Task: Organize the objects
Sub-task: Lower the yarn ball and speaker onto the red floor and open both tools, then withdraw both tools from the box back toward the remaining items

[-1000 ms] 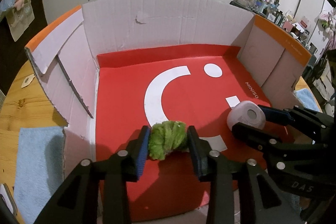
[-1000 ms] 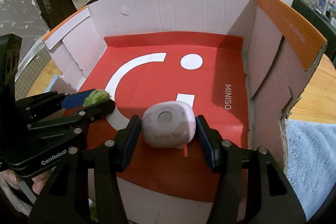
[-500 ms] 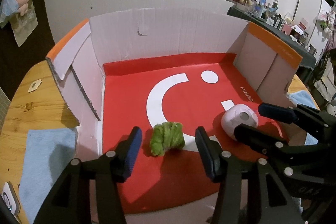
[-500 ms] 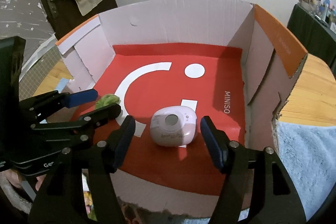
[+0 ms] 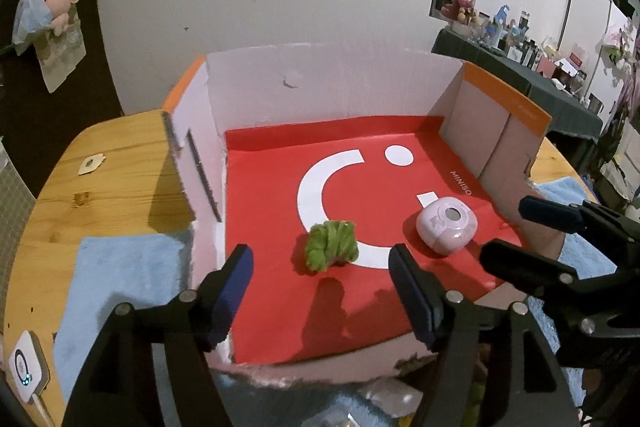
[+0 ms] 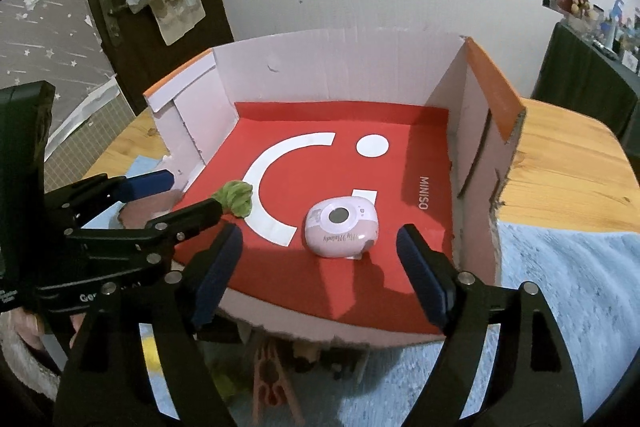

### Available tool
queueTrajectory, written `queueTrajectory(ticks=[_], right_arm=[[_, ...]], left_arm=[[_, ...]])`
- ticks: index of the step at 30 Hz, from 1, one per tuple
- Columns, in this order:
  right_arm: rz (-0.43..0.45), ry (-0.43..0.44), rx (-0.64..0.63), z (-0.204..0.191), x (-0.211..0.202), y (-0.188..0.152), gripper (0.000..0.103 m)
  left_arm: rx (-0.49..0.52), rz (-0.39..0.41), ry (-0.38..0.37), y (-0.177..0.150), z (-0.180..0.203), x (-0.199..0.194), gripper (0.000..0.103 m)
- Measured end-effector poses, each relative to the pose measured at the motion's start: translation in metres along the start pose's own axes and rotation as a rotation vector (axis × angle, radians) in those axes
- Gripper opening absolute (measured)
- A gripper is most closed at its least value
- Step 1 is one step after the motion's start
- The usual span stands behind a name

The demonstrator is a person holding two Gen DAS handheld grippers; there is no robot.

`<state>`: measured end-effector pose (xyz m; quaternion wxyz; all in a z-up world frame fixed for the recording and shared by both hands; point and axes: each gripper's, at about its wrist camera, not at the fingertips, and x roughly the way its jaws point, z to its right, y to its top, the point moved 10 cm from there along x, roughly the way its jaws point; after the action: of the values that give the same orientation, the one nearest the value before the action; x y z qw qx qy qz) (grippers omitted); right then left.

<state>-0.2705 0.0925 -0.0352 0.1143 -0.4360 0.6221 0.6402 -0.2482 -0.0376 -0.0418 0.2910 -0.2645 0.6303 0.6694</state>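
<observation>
On my far left the wooden surface [image 5: 120,179] carries a blue cloth [image 5: 120,275], with a small white device [image 5: 26,367] at its near corner. My left gripper [image 5: 320,291] sits at the near edge of the cardboard box [image 5: 320,83], its two blue-padded fingers spread wide with nothing between them.

Inside the box, the red liner [image 5: 272,195] with its white curved mark covers the floor. The green leafy toy [image 5: 331,246] lies on that liner toward the near left, partly over the white curve, ahead of my left gripper and clear of both fingers.

Further right, the pink rounded gadget [image 6: 340,227] rests on the liner near the right wall, well apart from the green toy. From the right wrist view I see its round window facing up and some script on its front face. My right gripper [image 6: 320,271] sits just short of it, fingers wide apart, one to each side of the gadget and touching neither side.

Beyond the box's orange-edged right wall [image 6: 494,95] there is more wooden surface and another blue cloth [image 6: 560,267]. Below the box's near edge I can make out a clothes peg [image 6: 272,383].
</observation>
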Motion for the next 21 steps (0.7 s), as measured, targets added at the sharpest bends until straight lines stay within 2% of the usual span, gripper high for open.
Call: queueTrajectory(ticks=[4,8,10,11,21], right_arm=[[0.018,0.002,0.003,-0.002,-0.01,-0.002,0.085],[0.039,0.005,0.005,-0.004,-0.022,-0.005,0.086],[0.05,0.007,0.006,-0.005,-0.027,-0.006,0.095],[0.056,0.008,0.005,-0.006,-0.03,-0.006,0.096],[0.098,-0.013,-0.02,-0.015,-0.054,-0.015,0.097]], left_arm=[[-0.009,0.016,0.004,-0.002,-0.003,-0.01,0.082],[-0.01,0.024,0.008,-0.005,-0.004,-0.017,0.084],[-0.01,0.027,0.01,-0.007,-0.004,-0.021,0.088],[-0.011,0.032,0.011,-0.008,-0.005,-0.023,0.089],[-0.007,0.05,0.009,-0.022,-0.001,-0.042,0.091]])
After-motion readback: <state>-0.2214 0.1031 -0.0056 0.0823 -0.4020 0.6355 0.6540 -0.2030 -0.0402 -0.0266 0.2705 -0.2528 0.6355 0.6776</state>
